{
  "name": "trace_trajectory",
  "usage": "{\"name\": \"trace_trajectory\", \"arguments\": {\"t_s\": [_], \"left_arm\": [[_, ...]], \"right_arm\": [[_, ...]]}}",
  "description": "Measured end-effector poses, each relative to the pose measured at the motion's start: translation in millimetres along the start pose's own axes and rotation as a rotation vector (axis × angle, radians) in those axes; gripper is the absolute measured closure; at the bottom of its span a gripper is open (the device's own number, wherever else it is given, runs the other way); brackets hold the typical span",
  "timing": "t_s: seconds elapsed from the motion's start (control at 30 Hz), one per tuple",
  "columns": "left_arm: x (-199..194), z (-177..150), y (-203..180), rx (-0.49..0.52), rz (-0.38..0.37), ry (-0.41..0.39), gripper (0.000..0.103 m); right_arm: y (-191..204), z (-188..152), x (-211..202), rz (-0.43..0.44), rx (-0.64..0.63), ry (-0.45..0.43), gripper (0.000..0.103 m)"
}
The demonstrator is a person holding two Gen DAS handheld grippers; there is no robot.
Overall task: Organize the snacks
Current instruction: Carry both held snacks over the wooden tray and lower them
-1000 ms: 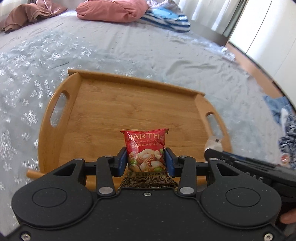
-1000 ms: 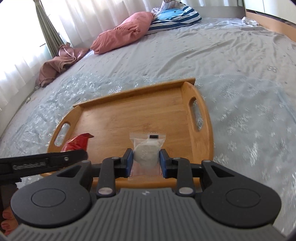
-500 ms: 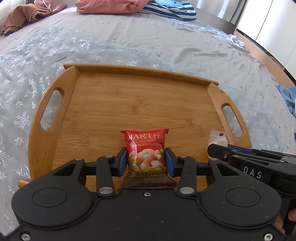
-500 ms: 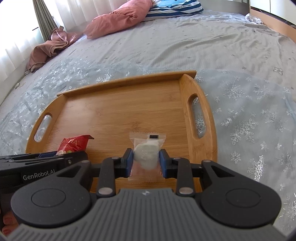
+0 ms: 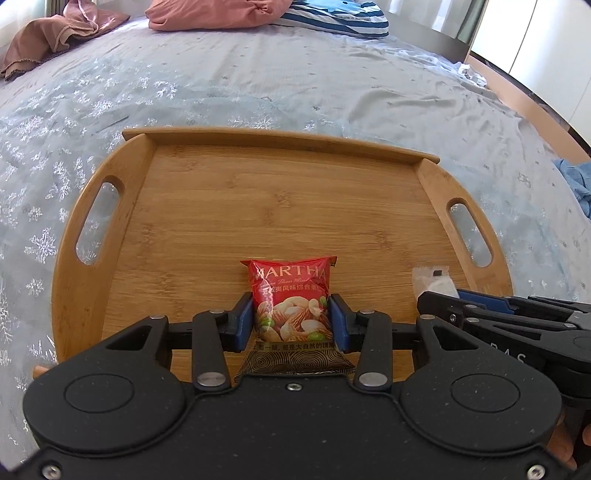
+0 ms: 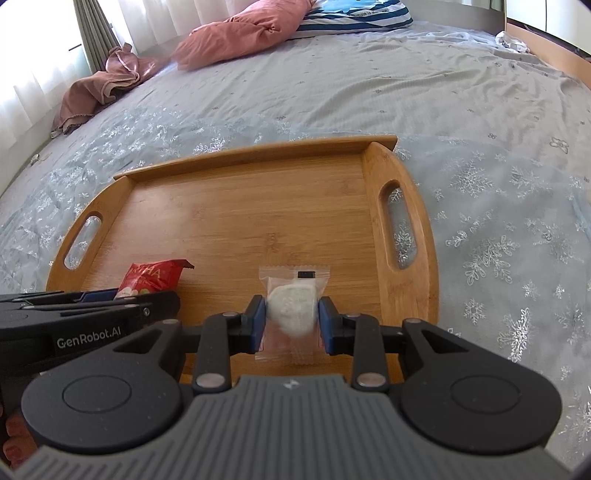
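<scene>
Snack packets, two in all, are each held in a gripper above the near edge of a wooden tray (image 5: 280,218) that lies on a grey bedspread (image 5: 258,85) with a snowflake print. We see the left gripper (image 5: 291,321) clamped on a red nut packet (image 5: 291,299) marked MARTHA, its blue pads pressing both sides. The right gripper (image 6: 291,317) pinches a clear packet with a white cake (image 6: 293,306) inside. The two tools sit side by side, the red packet to the left of the clear one. We note a pink pillow (image 6: 243,33) and a striped cushion (image 6: 354,14) at the far end of the bed.
</scene>
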State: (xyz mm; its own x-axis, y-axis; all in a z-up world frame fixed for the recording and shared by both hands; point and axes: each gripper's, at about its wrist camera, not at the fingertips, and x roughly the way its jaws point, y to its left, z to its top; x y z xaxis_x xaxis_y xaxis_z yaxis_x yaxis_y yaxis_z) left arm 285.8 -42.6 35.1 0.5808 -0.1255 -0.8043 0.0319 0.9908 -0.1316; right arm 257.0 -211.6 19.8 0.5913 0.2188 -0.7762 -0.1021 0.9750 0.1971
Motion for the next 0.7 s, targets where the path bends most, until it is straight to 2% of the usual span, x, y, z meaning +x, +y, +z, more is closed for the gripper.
{"name": "trace_trajectory", "arguments": {"t_s": [0.37, 0.43, 0.53, 0.67, 0.7], "left_arm": [[2.5, -2.2, -6.1, 0.036, 0.012, -0.007, 0.061], [2.3, -2.2, -6.4, 0.036, 0.013, -0.007, 0.059], [0.5, -3.8, -5.0, 0.04, 0.016, -0.008, 0.051], [-4.9, -6.7, 0.3, 0.039, 0.003, -0.019, 0.036], [-7.0, -7.4, 1.6, 0.039, 0.003, -0.025, 0.034]], "right_arm": [[-0.6, -2.4, 1.2, -0.011, -0.003, -0.001, 0.067], [-1.8, -2.8, 1.1, -0.003, 0.003, -0.003, 0.064], [-4.4, -3.7, -0.2, 0.009, 0.015, -0.012, 0.056], [-6.2, -5.0, -5.0, 0.019, 0.022, -0.028, 0.055], [-6.2, -5.0, -6.7, 0.021, 0.021, -0.032, 0.051]]}}
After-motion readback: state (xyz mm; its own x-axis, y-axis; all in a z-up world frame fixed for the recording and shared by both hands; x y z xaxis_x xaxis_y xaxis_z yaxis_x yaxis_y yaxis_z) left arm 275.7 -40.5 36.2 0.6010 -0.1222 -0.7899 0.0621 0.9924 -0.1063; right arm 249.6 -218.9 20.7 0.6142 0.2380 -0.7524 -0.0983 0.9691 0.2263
